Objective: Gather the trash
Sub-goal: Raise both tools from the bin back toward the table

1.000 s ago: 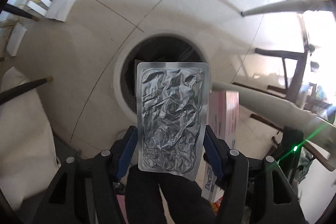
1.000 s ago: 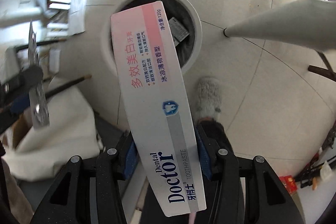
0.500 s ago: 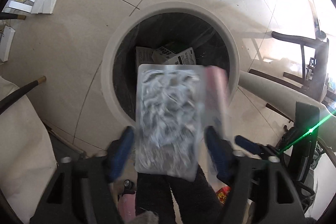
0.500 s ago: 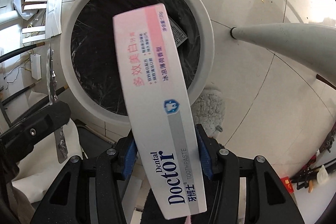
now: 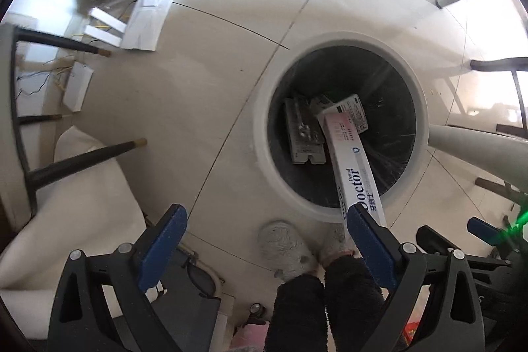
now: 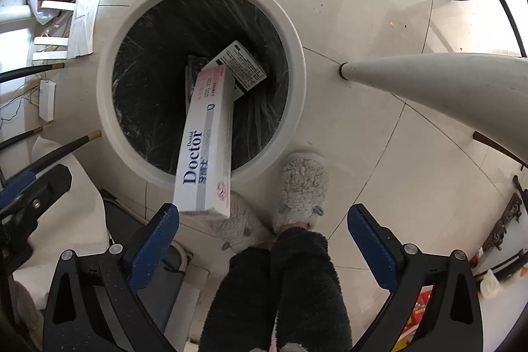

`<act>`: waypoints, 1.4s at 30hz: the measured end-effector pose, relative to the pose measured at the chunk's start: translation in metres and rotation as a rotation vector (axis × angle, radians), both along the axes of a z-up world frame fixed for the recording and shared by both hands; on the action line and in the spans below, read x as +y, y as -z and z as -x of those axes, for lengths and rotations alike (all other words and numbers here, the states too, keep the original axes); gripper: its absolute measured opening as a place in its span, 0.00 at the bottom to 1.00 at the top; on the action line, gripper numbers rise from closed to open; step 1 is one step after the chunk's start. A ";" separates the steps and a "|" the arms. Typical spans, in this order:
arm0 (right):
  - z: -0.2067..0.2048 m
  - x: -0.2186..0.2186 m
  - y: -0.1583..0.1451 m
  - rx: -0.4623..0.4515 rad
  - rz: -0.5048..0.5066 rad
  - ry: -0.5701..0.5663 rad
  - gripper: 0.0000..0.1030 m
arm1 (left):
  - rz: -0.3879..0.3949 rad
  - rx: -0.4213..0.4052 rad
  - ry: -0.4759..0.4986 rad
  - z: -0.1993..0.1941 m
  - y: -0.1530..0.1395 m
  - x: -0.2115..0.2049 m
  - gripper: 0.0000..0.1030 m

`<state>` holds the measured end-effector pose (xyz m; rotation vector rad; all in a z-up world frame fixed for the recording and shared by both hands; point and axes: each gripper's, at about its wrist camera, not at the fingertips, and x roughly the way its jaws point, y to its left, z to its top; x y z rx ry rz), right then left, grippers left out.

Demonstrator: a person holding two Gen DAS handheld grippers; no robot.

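Observation:
A round white trash bin (image 5: pixel 260 134) with a black liner stands on the tiled floor; it also shows in the right wrist view (image 6: pixel 297 61). The silver blister pack (image 5: pixel 302 134) lies inside it beside a printed carton (image 5: pixel 358 116). The pink-and-white toothpaste box (image 6: pixel 206 147) hangs free, tilted nose-down into the bin, its rear end over the near rim; it also shows in the left wrist view (image 5: pixel 354 167). My left gripper (image 5: pixel 264 236) is open and empty above the floor left of the bin. My right gripper (image 6: pixel 264 235) is open and empty above the bin's near edge.
The person's grey slippers (image 6: pixel 302 187) and dark trouser legs stand just before the bin. A white table leg (image 6: pixel 429 78) slants in at right. Chair legs (image 5: pixel 85 159), a white cushion, papers (image 5: pixel 148 12) and boxes lie to the left.
Both grippers opened. The blister pack dropped from the left gripper into the bin. The toothpaste box left the right gripper and is falling nose-first into the bin.

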<state>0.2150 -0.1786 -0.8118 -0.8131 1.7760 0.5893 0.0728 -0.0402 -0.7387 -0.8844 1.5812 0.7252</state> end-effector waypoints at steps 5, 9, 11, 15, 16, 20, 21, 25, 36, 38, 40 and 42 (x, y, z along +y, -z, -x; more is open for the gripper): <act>0.004 -0.004 -0.026 -0.028 -0.026 0.005 1.00 | -0.003 -0.014 -0.031 0.014 -0.022 -0.003 0.96; 0.009 -0.008 -0.052 -0.039 -0.044 0.005 1.00 | -0.010 -0.014 -0.034 0.022 -0.044 -0.012 0.96; 0.013 -0.011 -0.070 -0.048 -0.054 0.000 1.00 | -0.010 -0.014 -0.031 0.027 -0.058 -0.019 0.96; 0.018 -0.017 -0.105 -0.061 -0.075 -0.001 1.00 | -0.006 -0.017 -0.028 0.031 -0.089 -0.030 0.96; 0.019 -0.019 -0.117 -0.062 -0.081 0.000 1.00 | -0.005 -0.020 -0.027 0.032 -0.100 -0.033 0.96; 0.023 -0.028 -0.160 -0.076 -0.104 0.015 1.00 | -0.012 -0.041 -0.020 0.034 -0.142 -0.045 0.96; 0.023 -0.030 -0.173 -0.077 -0.112 0.020 1.00 | -0.014 -0.049 -0.020 0.034 -0.154 -0.048 0.96; 0.026 -0.041 -0.226 -0.082 -0.139 0.019 1.00 | -0.028 -0.071 -0.026 0.038 -0.201 -0.058 0.96; 0.033 -0.059 -0.386 -0.052 -0.280 0.048 1.00 | -0.158 -0.153 -0.050 0.044 -0.347 -0.061 0.96; 0.024 -0.055 -0.417 -0.047 -0.322 0.073 1.00 | -0.195 -0.177 -0.042 0.035 -0.369 -0.050 0.96; 0.014 -0.048 -0.441 -0.051 -0.359 0.090 1.00 | -0.233 -0.193 -0.034 0.021 -0.389 -0.035 0.97; -0.002 -0.035 -0.465 -0.053 -0.398 0.109 1.00 | -0.282 -0.228 -0.030 0.003 -0.409 -0.015 1.00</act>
